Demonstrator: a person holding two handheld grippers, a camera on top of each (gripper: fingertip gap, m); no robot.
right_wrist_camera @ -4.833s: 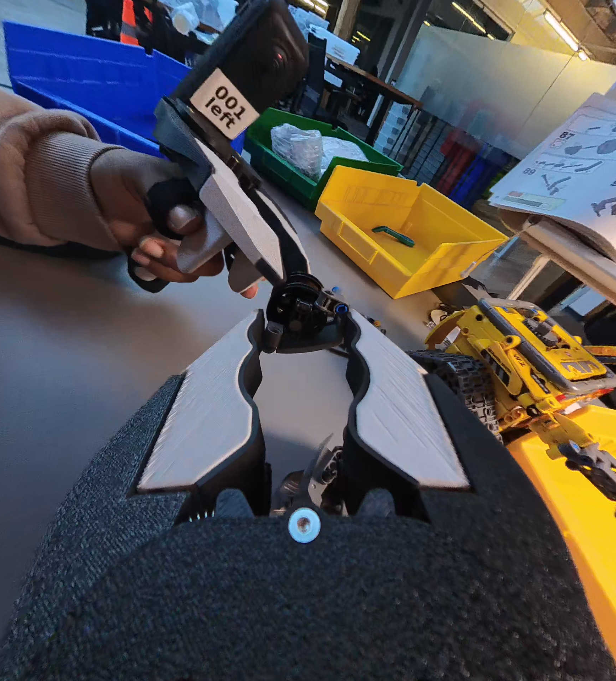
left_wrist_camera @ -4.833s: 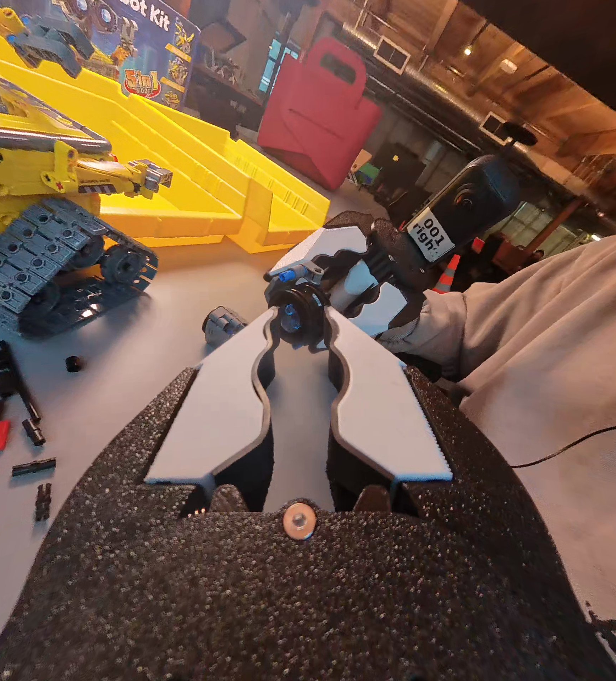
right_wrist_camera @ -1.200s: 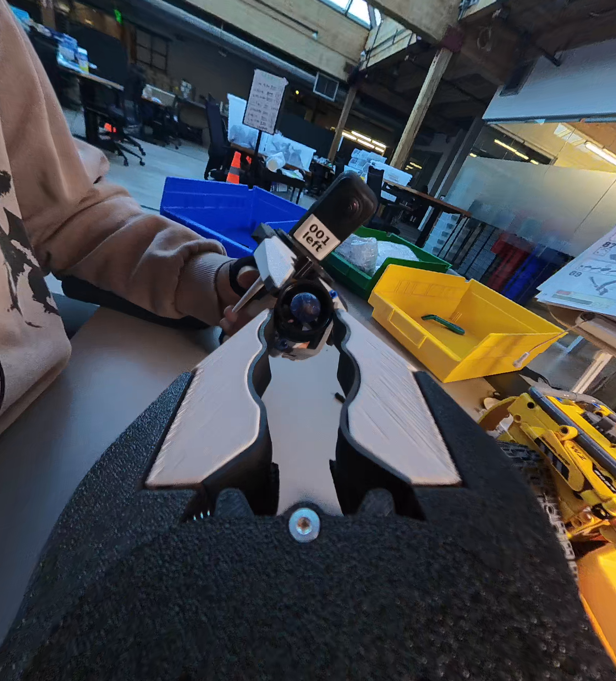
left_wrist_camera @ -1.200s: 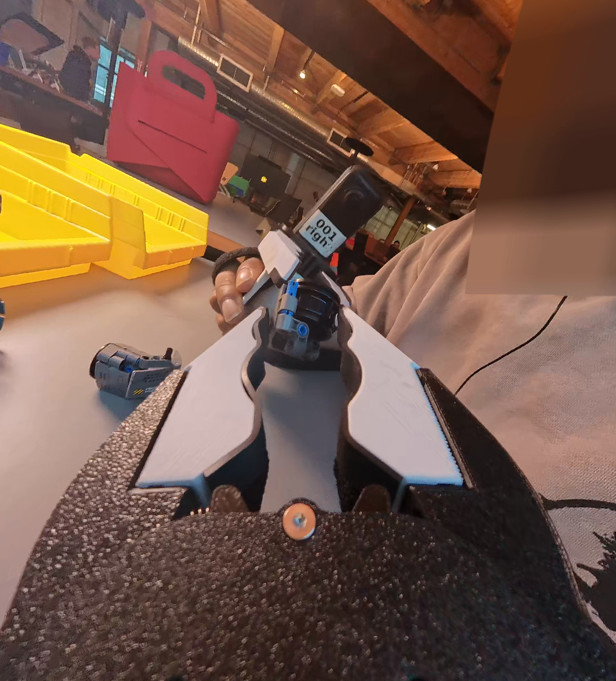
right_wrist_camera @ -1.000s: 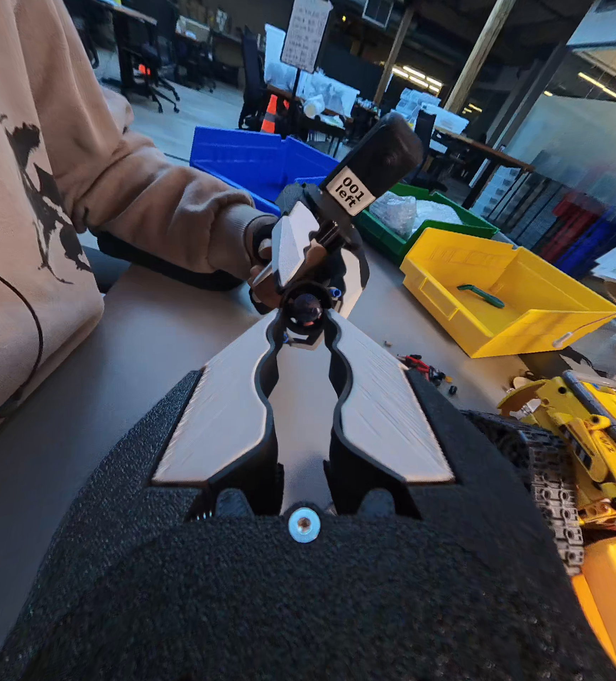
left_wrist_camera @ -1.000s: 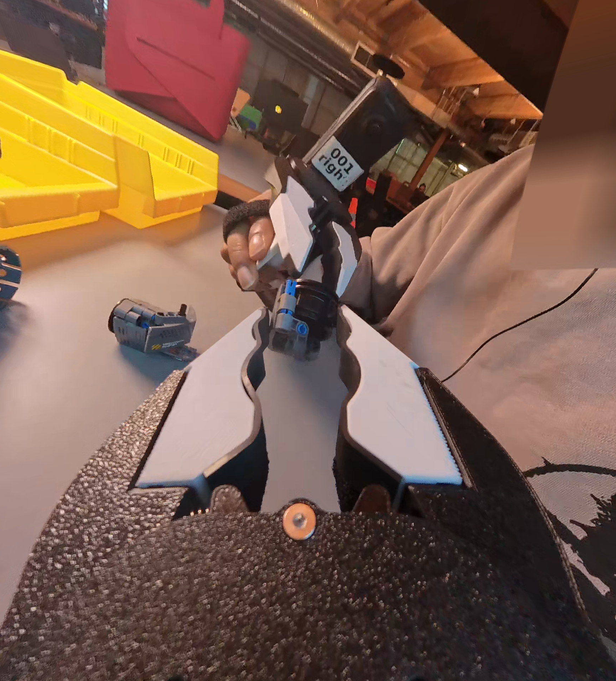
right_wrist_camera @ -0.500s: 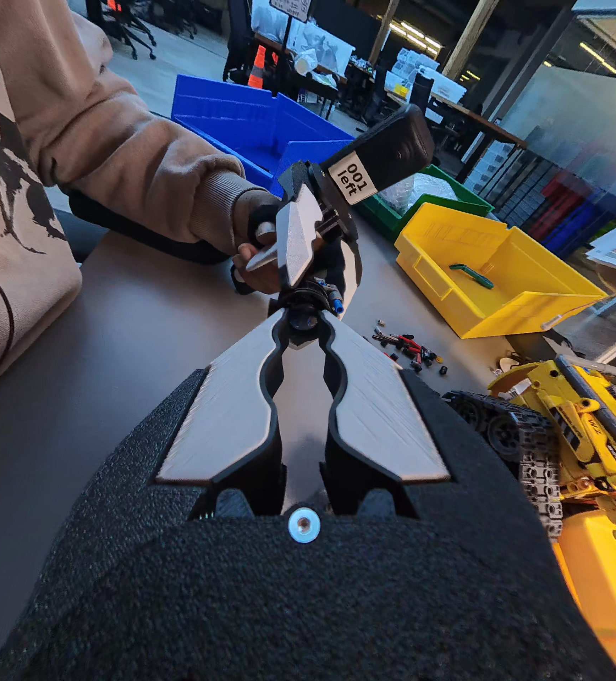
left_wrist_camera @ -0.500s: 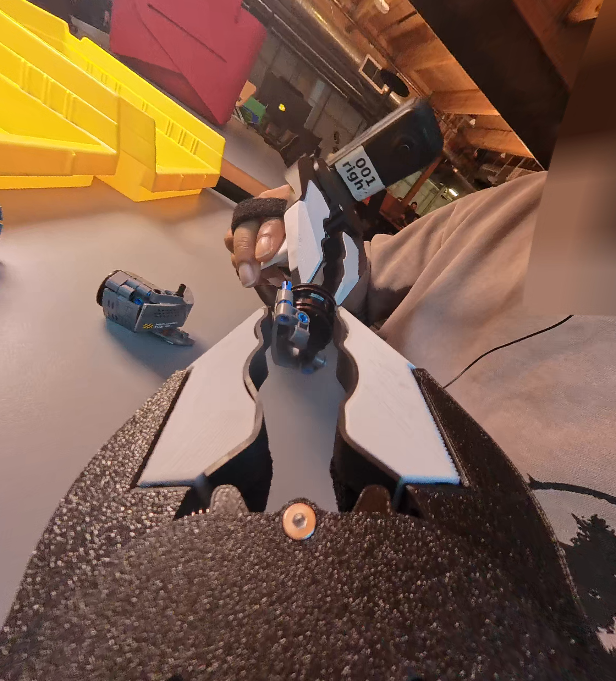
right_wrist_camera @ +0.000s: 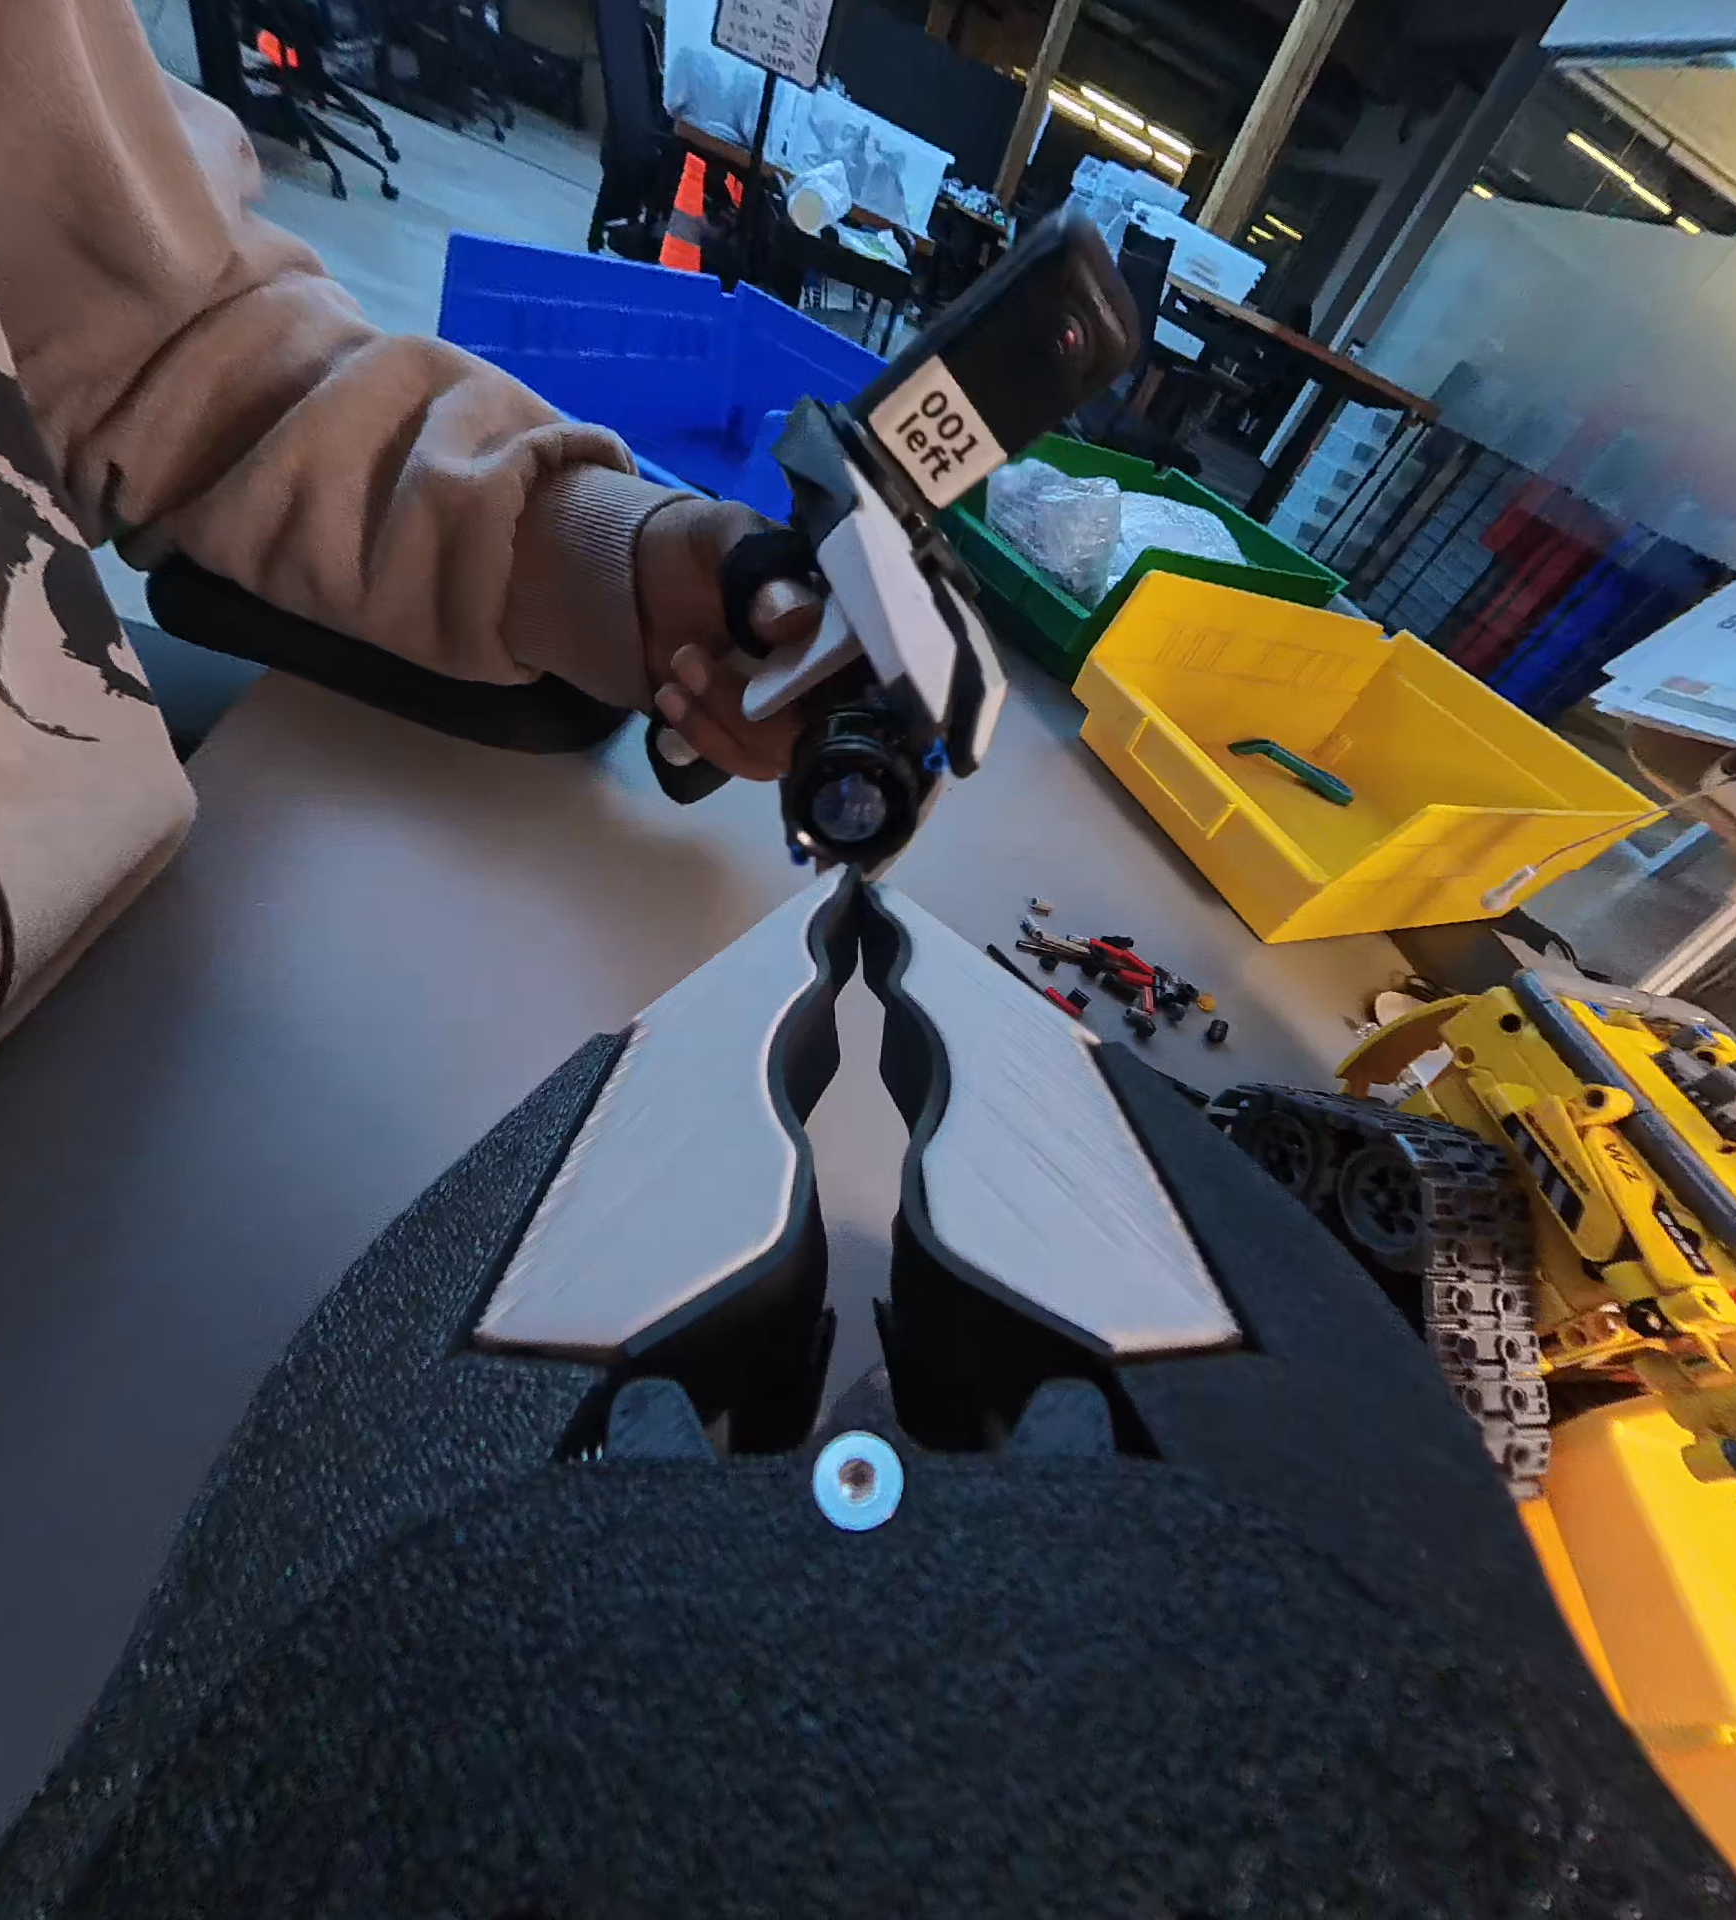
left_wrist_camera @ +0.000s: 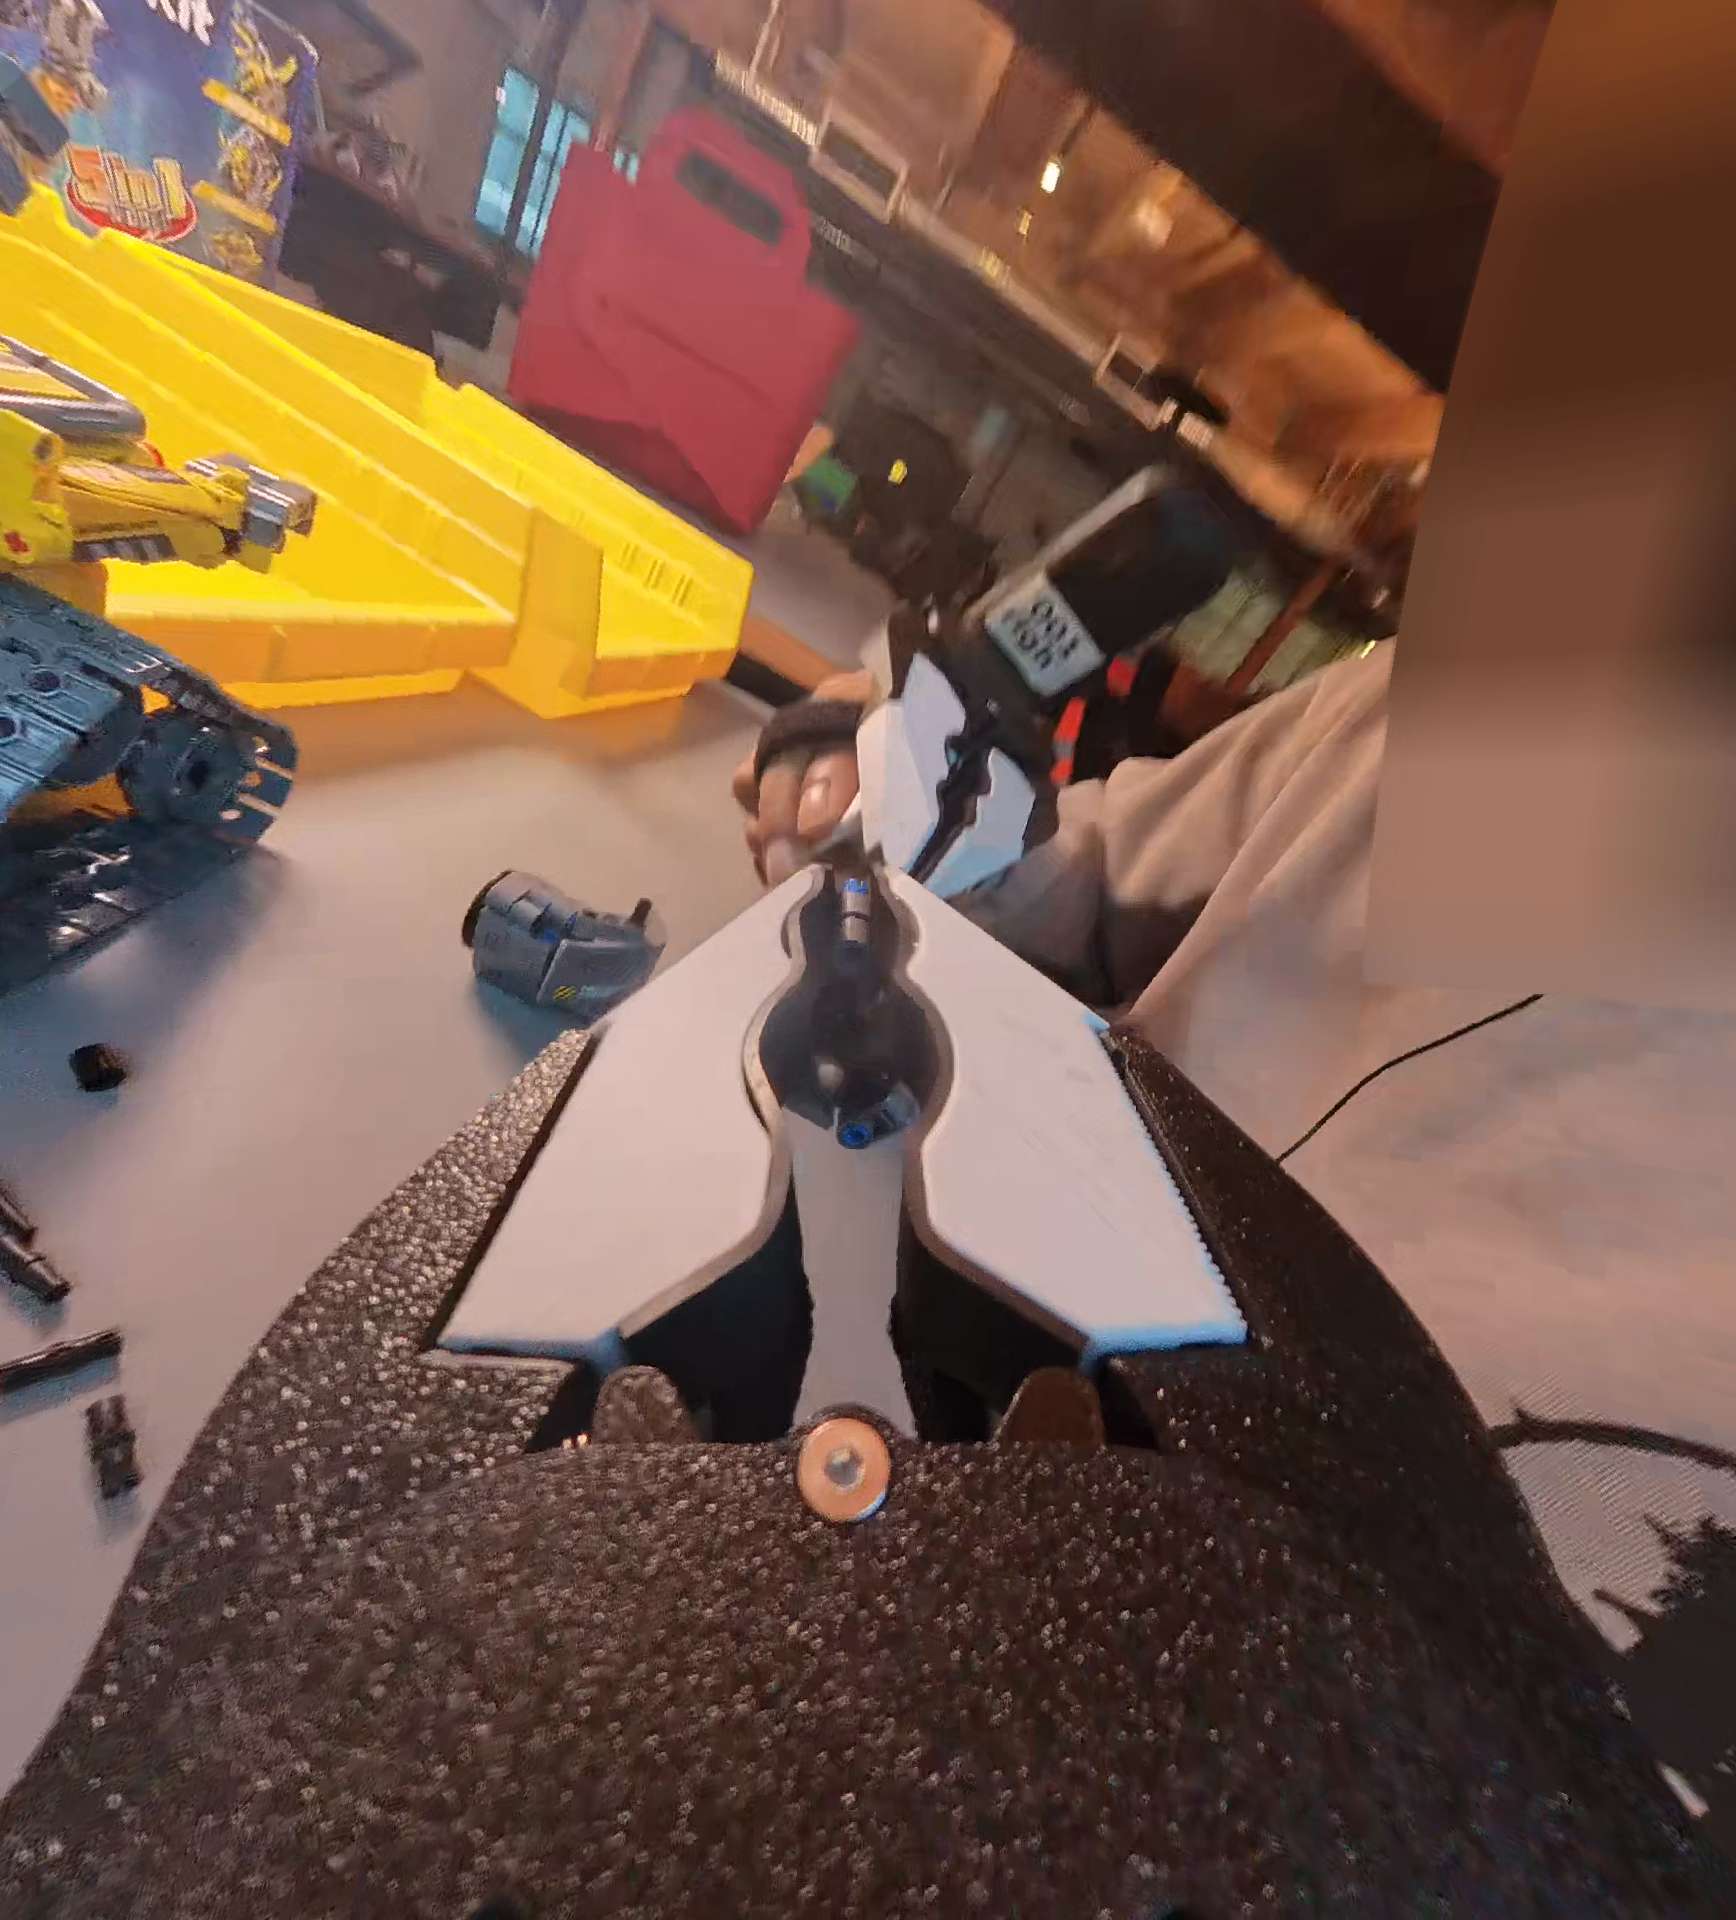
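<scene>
My left gripper (left_wrist_camera: 848, 883) is shut on a small black wheel assembly with blue pins (left_wrist_camera: 848, 1023), which sits in the hollow between its grey fingers above the table. In the right wrist view the same assembly (right_wrist_camera: 848, 800) hangs from the left gripper (right_wrist_camera: 895, 748), held by a hand in a tan sleeve. My right gripper (right_wrist_camera: 853, 883) has its jaws shut with nothing visible between them, and its tips are just below the assembly. In the left wrist view the right gripper (left_wrist_camera: 931, 831) is just beyond my left fingertips.
A yellow tracked model vehicle (left_wrist_camera: 33, 644) (right_wrist_camera: 1570, 1195) stands on the grey table (right_wrist_camera: 324, 987). A small grey sub-assembly (left_wrist_camera: 563, 940) lies near it. Loose small parts (left_wrist_camera: 53, 1361) (right_wrist_camera: 1113, 966) are scattered. Yellow bins (left_wrist_camera: 428, 520) (right_wrist_camera: 1363, 748), a blue bin (right_wrist_camera: 635, 343) and a green bin (right_wrist_camera: 1082, 582) stand behind. Some 5 cm of space lies between my two pairs of fingers. The yellow tracked model vehicle (left_wrist_camera: 33, 644) is about 20 cm from both grippers' fingertips.
My right gripper has let go of the wheel assembly, closed, and drawn back slightly. The assembly now sits deeper between my left fingers, which have closed further. The left view has swung towards the yellow vehicle.
</scene>
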